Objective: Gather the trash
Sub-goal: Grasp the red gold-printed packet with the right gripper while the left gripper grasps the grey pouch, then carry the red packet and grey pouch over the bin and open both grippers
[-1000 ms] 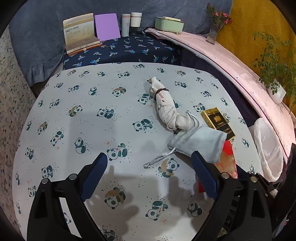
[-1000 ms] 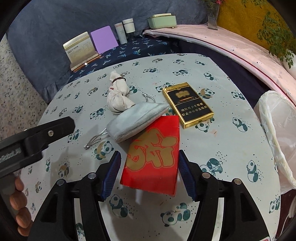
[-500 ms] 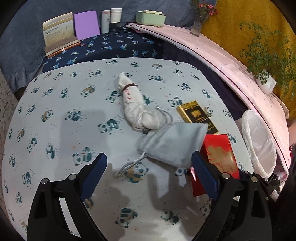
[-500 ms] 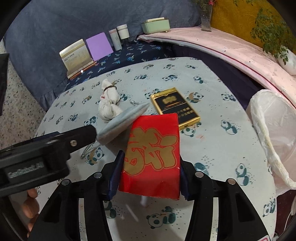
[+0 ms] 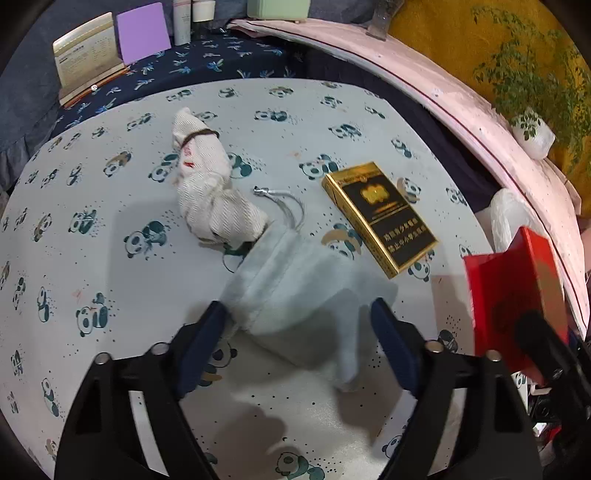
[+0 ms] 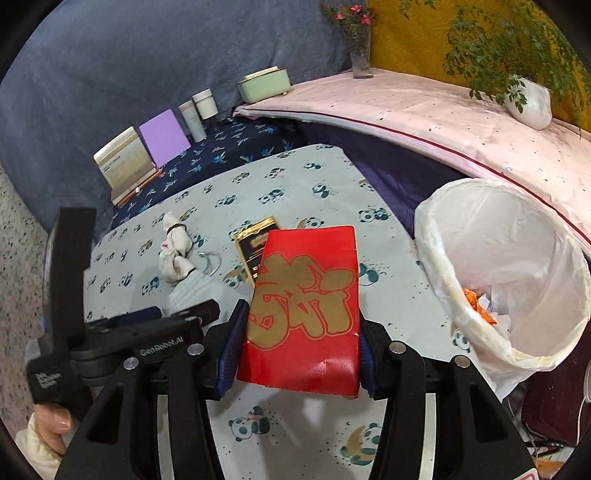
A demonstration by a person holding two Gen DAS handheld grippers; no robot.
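Gripping a red packet (image 6: 304, 314) by its two long edges, the right claw (image 6: 300, 349) was found clamped on that item, which was held clear of the tabletop (image 6: 317, 173) with its gold character facing up. Just to the right of it stood a bin lined with a white bag (image 6: 506, 273), its mouth open and orange and white scraps visible inside. The left claw (image 5: 297, 338) pointed steeply down at a grey drawstring pouch (image 5: 299, 288), its jaws closing with the pouch between them; the blue pads (image 5: 201, 339) stood at either side of the cloth and had not visibly pressed into it. The pouch lay flat on the panda-print cloth covering the tabletop, its cord (image 5: 284, 201) trailing toward a rolled white cloth bundle (image 5: 210, 188) tied with a dark band, which touched the pouch's neck. A black-and-gold cigarette box (image 5: 380, 218) lay flat just to the right of the pouch, apart from it. In the left wrist view the red packet appeared at the right edge, raised beside the bin bag. A hand (image 6: 55, 424) was seen under the left gripper's body at the lower left of the right wrist view. On the dark surface behind the tabletop stood a purple card (image 5: 144, 31), a cream booklet (image 5: 86, 51) and two small containers (image 5: 194, 14).
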